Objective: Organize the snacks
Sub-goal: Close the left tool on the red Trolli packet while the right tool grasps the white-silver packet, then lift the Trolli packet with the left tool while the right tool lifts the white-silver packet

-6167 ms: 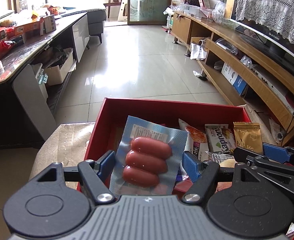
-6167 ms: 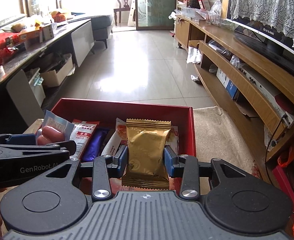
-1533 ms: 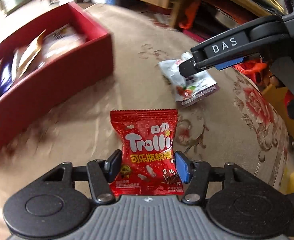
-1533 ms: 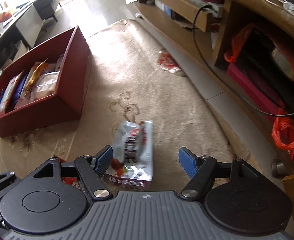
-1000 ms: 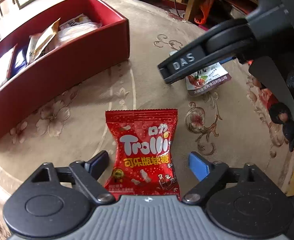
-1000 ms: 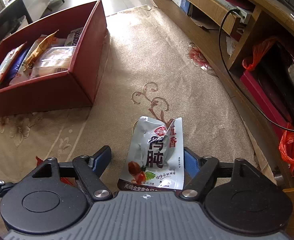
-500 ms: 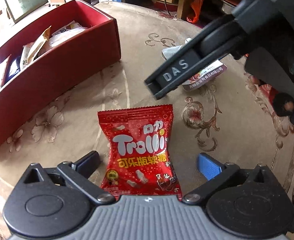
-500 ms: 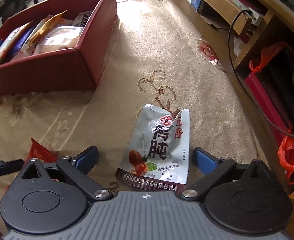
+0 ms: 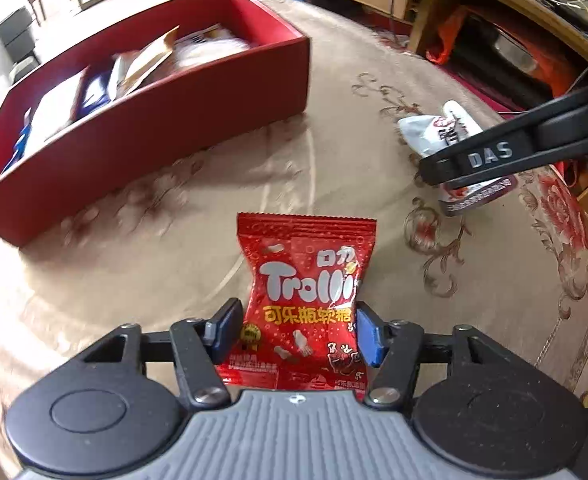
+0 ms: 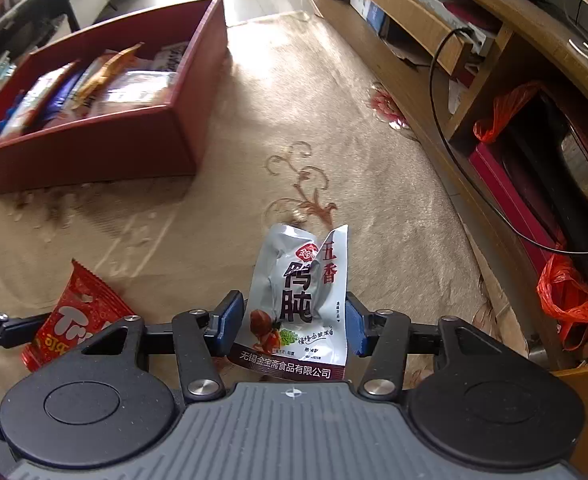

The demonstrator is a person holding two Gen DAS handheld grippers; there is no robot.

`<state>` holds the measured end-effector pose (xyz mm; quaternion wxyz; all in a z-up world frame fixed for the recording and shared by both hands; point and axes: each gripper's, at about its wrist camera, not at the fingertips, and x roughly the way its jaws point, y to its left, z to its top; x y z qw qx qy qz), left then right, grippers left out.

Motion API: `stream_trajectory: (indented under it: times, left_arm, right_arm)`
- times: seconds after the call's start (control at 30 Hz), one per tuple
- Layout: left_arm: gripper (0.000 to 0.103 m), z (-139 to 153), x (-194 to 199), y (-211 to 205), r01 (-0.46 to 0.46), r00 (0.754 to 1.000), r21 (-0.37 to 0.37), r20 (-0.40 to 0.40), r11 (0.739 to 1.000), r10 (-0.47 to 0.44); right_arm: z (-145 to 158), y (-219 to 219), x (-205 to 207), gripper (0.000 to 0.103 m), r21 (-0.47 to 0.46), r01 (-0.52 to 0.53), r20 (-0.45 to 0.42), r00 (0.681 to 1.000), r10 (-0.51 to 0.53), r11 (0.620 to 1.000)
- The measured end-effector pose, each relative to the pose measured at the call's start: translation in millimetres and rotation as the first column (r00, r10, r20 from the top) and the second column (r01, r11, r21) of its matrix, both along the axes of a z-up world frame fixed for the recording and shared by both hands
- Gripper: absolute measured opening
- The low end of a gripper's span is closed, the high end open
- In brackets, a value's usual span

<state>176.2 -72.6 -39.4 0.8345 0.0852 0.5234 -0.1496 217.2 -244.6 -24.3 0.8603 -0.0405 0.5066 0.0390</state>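
Note:
My left gripper (image 9: 299,330) is shut on a red Trolli candy bag (image 9: 308,292), with both blue pads pressed on its sides, just above the beige tablecloth. My right gripper (image 10: 290,322) is shut on a silver snack pouch (image 10: 304,292) with Chinese print, which buckles between the pads. The red snack box (image 9: 166,120) holds several packets and stands ahead to the left; it also shows in the right wrist view (image 10: 106,136). The Trolli bag also shows in the right wrist view (image 10: 74,316), and the silver pouch in the left wrist view (image 9: 442,132).
The beige embroidered tablecloth (image 10: 334,152) covers the round table. A wooden TV cabinet (image 10: 434,28) with a black cable and red plastic bags (image 10: 574,292) runs along the right. My right gripper's finger (image 9: 506,156) crosses the left wrist view.
Both grippers have closed from wide open onto their packets: the left on the Trolli bag, the right on the silver pouch. The pouch now stands buckled between the pads.

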Motion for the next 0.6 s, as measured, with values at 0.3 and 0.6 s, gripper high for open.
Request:
stream_trajectory:
  times: [0.3,0.6]
  left_arm:
    - [0.052,0.5,-25.8,21.4,-0.028,0.999,0.016,-0.027,0.999,0.029]
    - [0.053,-0.2,-39.1,38.9,-0.039,0.999,0.024,-0.026,0.999,0.039]
  right_arm:
    - [-3.5,23.9,-40.6,0.059,0.008,-0.065,-0.025,0.998,0.065,0.998]
    - [-22.1,47.0,-61.4,0.065,-0.010,-0.113,-0.071,0.991,0.112,0.994]
